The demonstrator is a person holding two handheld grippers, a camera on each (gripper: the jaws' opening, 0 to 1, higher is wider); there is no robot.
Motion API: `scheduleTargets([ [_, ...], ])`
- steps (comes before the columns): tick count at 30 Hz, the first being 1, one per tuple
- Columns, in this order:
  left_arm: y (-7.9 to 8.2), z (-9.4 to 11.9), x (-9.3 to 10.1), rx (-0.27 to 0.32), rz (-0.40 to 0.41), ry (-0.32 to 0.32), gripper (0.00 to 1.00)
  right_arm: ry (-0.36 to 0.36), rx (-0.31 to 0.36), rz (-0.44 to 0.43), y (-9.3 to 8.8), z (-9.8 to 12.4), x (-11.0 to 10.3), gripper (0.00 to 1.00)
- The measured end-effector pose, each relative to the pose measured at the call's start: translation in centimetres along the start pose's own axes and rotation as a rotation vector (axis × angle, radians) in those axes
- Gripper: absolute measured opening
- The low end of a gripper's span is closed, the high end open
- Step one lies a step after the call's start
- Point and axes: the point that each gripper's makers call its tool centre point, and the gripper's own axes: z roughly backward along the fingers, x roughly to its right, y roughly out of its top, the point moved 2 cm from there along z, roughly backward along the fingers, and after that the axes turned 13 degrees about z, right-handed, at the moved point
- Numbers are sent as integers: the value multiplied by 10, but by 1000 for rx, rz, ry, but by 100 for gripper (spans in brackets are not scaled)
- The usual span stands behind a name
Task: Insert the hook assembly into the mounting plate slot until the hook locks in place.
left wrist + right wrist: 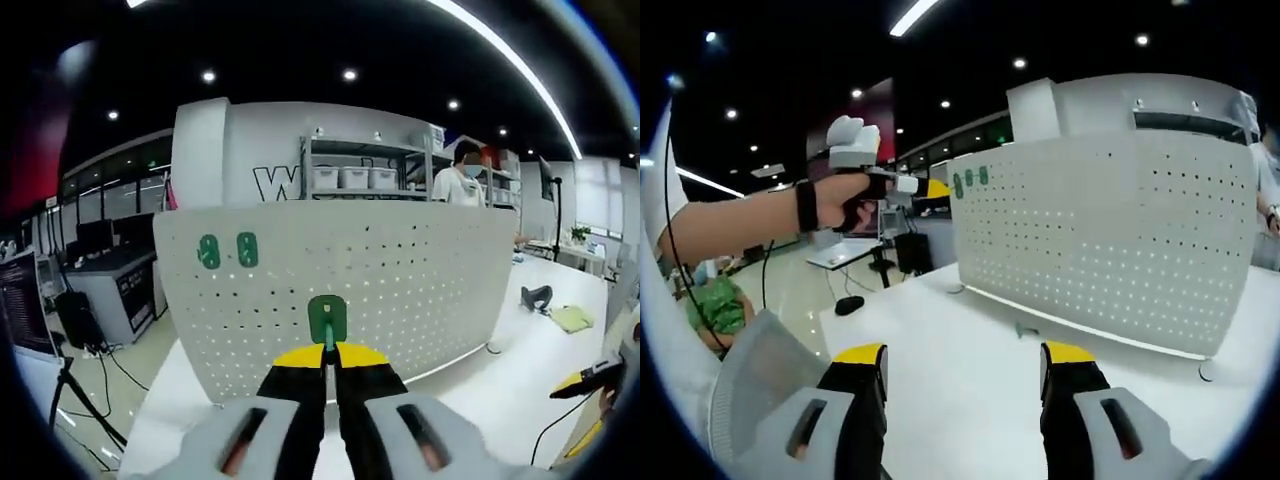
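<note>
Left gripper [328,352] pinched tight on a green hook [327,320], flat plate with a centre slot, pressed against the white pegboard [400,290]. Two more green hooks [227,250] hung upper left on the pegboard. Right gripper [962,370] spread wide, holding nothing, over the white table [960,330] before the pegboard.

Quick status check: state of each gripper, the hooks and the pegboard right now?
left gripper: shut on green hook, held at the board face.
green hook: in the jaws, against the pegboard; lock cannot be told.
two mounted hooks: hanging on the board.
pegboard: upright on the table.
right gripper: open, empty.
</note>
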Motion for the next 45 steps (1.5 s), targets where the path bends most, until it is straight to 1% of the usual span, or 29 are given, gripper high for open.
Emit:
scheduleTargets([
  [2,2,0,-3,-9,-8,10,2,-2,-3,-2,1,1,-2,63],
  [5,5,-3,-7,-7,9,13,2,-8,-3,5,3,2,-3,63],
  [9,9,-8,-6,-8,-10,17,2,-23,0,-1,5,6,-3,63],
  [13,13,-11,-5,-1,-6,17,2,-22,-19,10,3,9,-5,63],
  [17,13,-15,-3,-4,-7,20,2,-30,-25,7,2,13,-7,63],
  [21,17,-20,-2,13,15,7,2,-39,-28,6,3,15,-8,63],
  [24,20,-28,-2,12,11,9,2,-41,-26,23,6,16,-11,65],
  [27,24,-33,-5,16,22,13,2,-47,-26,21,6,18,-13,65],
  [28,27,-35,-6,30,33,13,2,-50,-23,21,5,18,-13,65],
  [31,30,-40,-5,33,20,17,2,-54,-29,-1,1,18,-14,65],
  [33,31,-43,-5,22,11,23,2,-60,-35,-11,-2,18,-15,64],
  [35,35,-45,-3,41,-7,19,2,-57,-42,-15,-3,18,-16,64],
  [37,38,-48,-2,51,4,16,2,-60,-39,-14,-3,18,-16,64],
  [38,38,-50,-2,37,13,21,2,-62,-38,-16,-3,18,-16,64],
  [40,41,-52,-3,51,-6,28,2,-65,-42,-19,-4,19,-14,64],
  [41,41,-54,-3,39,-19,34,2,-69,-39,-17,-4,20,-13,64],
  [43,43,-57,-1,42,-7,21,2,-77,-37,-22,-4,21,-11,64],
  [45,45,-61,-2,37,-19,32,2,-77,-37,-24,-5,21,-10,64],
])
